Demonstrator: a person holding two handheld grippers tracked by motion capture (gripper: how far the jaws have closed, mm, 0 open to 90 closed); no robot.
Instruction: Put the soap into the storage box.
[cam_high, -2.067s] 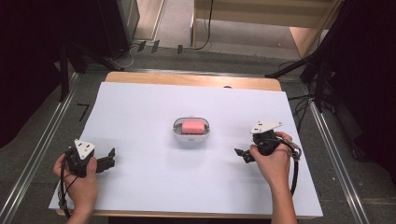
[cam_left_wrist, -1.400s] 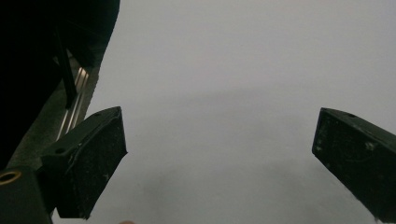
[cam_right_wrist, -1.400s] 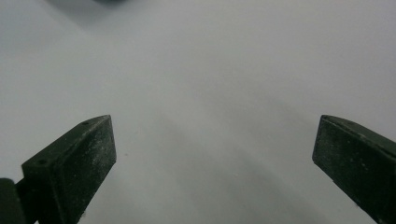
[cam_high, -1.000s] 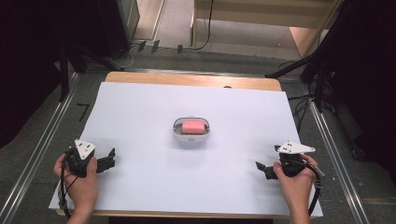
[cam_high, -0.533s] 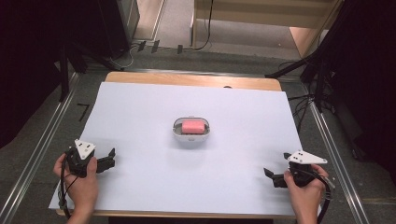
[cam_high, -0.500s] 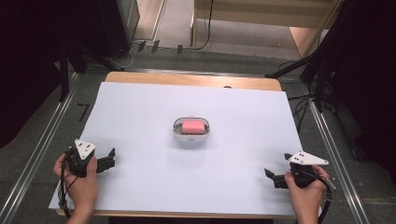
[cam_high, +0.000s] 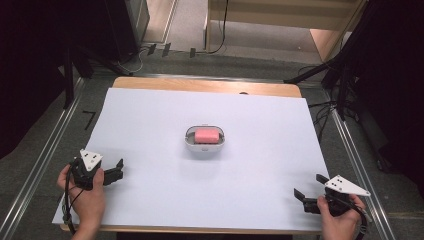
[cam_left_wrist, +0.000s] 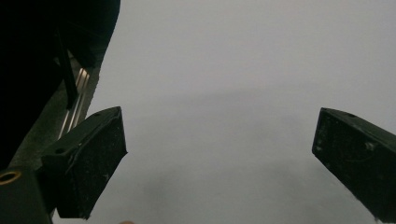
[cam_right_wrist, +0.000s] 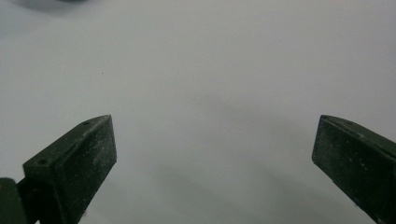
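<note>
A pink soap bar (cam_high: 207, 135) lies in a small white oval dish (cam_high: 189, 140) at the middle of the white table sheet (cam_high: 150, 120). My left gripper (cam_high: 117, 170) rests near the front left corner, held by a hand, far from the dish. Its jaws stand wide apart over bare sheet in the left gripper view (cam_left_wrist: 219, 154). My right gripper (cam_high: 307, 191) sits at the front right corner, also hand-held. Its jaws are spread wide over bare sheet in the right gripper view (cam_right_wrist: 215, 154). Nothing is between either pair of jaws.
The wooden table edge (cam_high: 200, 85) shows beyond the sheet at the back. Metal rails (cam_high: 45, 150) run along both sides on the floor. Cables and dark stands (cam_high: 345, 75) crowd the back right.
My right gripper has drawn back from beside the dish toward the front right corner. The left gripper has stayed put.
</note>
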